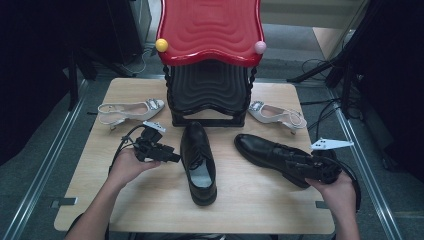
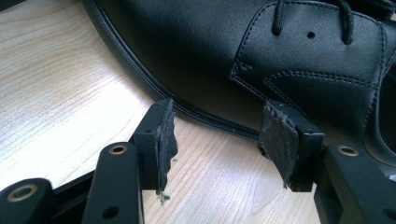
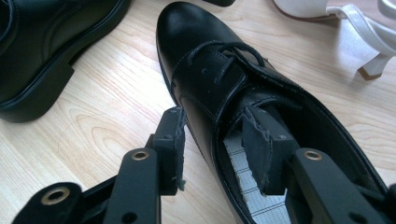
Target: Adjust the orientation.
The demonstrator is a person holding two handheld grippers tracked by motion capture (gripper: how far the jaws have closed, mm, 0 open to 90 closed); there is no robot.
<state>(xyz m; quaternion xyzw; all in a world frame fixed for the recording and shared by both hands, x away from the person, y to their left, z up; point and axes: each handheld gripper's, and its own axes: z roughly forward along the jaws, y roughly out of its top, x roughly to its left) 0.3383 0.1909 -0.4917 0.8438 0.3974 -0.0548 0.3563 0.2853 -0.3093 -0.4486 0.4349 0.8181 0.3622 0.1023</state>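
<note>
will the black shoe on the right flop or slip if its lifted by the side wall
The black shoe looks fairly stiff, so its wall probably won't fold. Its glossy leather may slip. Gripped near the heel by the right gripper, the toe will likely dip.

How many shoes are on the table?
4. One black shoe lies in the middle of the table, and another black shoe lies to its right. One white heeled shoe sits left of the rack, and one white heeled shoe sits right of it. More could be hidden behind the rack.

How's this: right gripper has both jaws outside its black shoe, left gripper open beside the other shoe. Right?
No: the right gripper has one jaw inside its shoe and one outside, as the right gripper view shows. The rest holds.
</note>
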